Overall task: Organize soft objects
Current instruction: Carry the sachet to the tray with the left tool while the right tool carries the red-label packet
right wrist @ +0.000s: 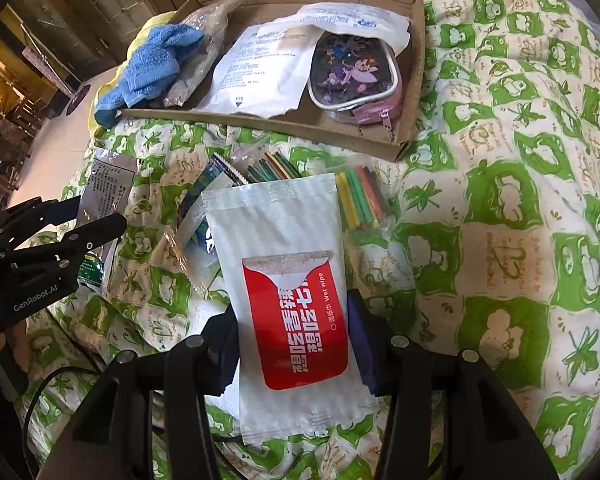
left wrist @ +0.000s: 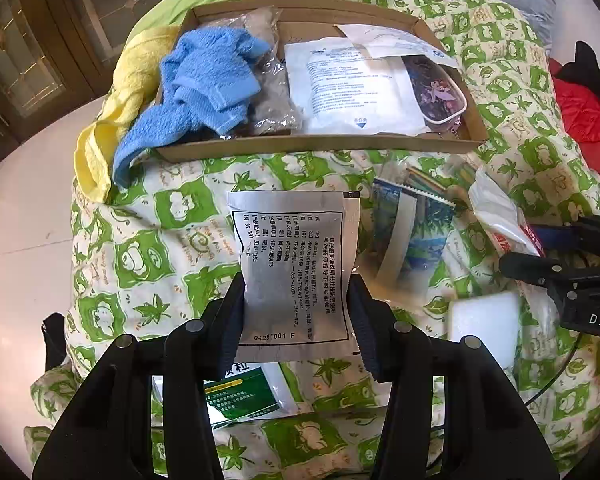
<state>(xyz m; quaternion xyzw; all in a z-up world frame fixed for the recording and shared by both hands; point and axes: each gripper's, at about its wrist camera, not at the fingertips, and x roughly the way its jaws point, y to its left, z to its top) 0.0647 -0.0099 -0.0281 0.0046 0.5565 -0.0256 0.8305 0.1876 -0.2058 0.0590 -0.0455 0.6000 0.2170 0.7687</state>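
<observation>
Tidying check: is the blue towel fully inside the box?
No. The blue towel drapes over the box front wall onto the quilt.

bright warm daylight w/ a yellowish cast in both views. glare on the crinkled silver foil sachet [left wrist: 296, 268] and glossy white plastic wet-wipe pack [right wrist: 288, 280]. strong fisheye bending, dark vignette at corners. centre sharp, edges soft. black gripper frames in shadow.

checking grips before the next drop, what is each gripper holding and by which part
Left gripper pinches the silver sachet by its side edges, low down. Right gripper pinches the wet wipe pack by its side edges.
</observation>
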